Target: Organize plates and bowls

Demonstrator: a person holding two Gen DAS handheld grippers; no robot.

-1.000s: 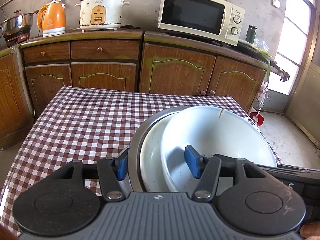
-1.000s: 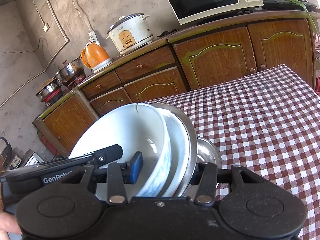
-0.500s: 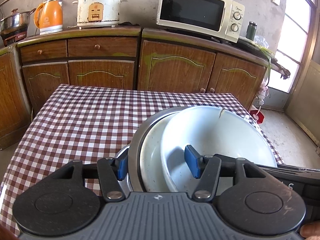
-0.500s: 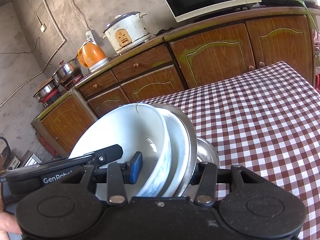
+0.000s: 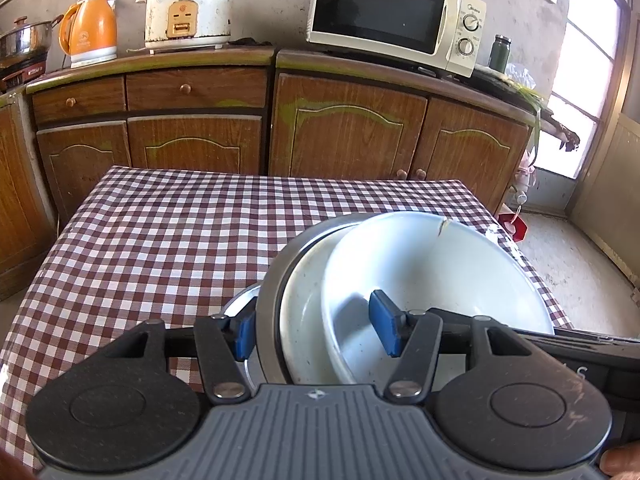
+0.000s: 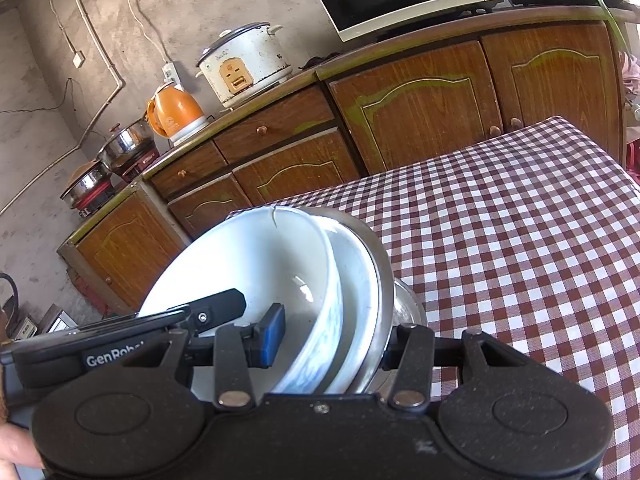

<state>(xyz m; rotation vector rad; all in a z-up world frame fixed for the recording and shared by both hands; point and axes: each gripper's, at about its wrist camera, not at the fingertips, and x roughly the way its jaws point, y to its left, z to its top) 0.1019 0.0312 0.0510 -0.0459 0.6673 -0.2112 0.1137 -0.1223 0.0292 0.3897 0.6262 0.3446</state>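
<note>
While the cabinets loom nearer than before, both grippers [image 5: 318, 326] [image 6: 334, 340] still clamp stacked bowls [image 5: 440, 272].

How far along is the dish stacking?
Done: the white bowl sits nested in a white dish, metal dish and a metal plate outermost.
In hand: left gripper and right gripper both clamp the stack, held above the checkered table.
Left: setting it down.

A home kitchen: microwave [image 5: 394, 16], rice cooker [image 5: 188, 12], wooden cabinets [image 5: 344, 140]
</note>
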